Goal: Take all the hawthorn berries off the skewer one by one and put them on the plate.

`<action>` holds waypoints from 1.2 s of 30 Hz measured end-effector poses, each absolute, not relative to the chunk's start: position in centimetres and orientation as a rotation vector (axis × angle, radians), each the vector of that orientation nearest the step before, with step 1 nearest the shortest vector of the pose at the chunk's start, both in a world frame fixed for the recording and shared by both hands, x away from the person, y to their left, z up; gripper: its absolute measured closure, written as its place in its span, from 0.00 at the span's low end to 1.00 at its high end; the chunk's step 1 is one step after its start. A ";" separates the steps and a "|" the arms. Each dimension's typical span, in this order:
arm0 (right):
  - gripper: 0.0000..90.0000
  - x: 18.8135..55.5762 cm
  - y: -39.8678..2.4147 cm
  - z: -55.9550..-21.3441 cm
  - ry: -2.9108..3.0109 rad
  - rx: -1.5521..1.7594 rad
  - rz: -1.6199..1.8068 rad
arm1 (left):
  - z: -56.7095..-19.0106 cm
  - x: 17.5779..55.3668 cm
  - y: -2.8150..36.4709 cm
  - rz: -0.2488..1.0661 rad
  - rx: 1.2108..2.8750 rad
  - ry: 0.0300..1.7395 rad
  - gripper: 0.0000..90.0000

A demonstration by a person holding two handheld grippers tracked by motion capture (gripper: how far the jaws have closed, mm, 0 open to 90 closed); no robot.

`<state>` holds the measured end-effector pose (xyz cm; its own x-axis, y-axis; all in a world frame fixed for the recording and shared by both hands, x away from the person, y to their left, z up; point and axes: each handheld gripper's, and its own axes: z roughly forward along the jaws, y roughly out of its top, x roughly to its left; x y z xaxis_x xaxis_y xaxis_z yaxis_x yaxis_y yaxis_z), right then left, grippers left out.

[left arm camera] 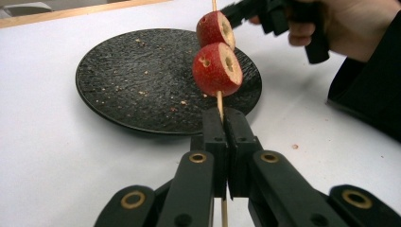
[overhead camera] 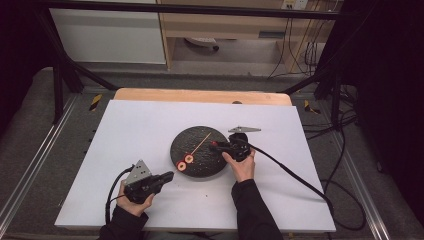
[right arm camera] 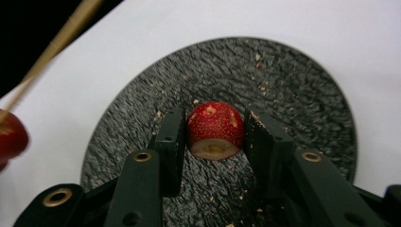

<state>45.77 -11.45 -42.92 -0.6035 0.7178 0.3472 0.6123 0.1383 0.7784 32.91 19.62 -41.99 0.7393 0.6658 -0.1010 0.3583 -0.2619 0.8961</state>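
A thin wooden skewer [left arm camera: 219, 100] carries two red cored fruits, one near [left arm camera: 217, 69] and one farther [left arm camera: 215, 28]. My left gripper [left arm camera: 223, 116] is shut on the skewer's lower end and holds it slanting over the black plate [left arm camera: 132, 85]. In the high view the left gripper [overhead camera: 170, 175] sits at the plate's [overhead camera: 200, 165] near left, with the skewered fruits [overhead camera: 185, 162] over its edge. My right gripper [right arm camera: 213, 113] is shut on a third red fruit [right arm camera: 215, 130] above the plate [right arm camera: 293, 94]. In the high view the right gripper [overhead camera: 216, 145] is by the skewer's tip.
The plate is strewn with crumbs and rests mid-table on a white sheet [overhead camera: 140, 130]. A wooden table edge [overhead camera: 200, 95] runs along the far side. Cables trail off to the right [overhead camera: 300, 175]. Black frame posts stand at both far corners.
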 end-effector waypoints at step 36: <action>0.09 41.1 -14.8 -40.6 2.285 1.238 1.493 | -42.2 32.7 18.9 0.354 1.901 0.782 0.98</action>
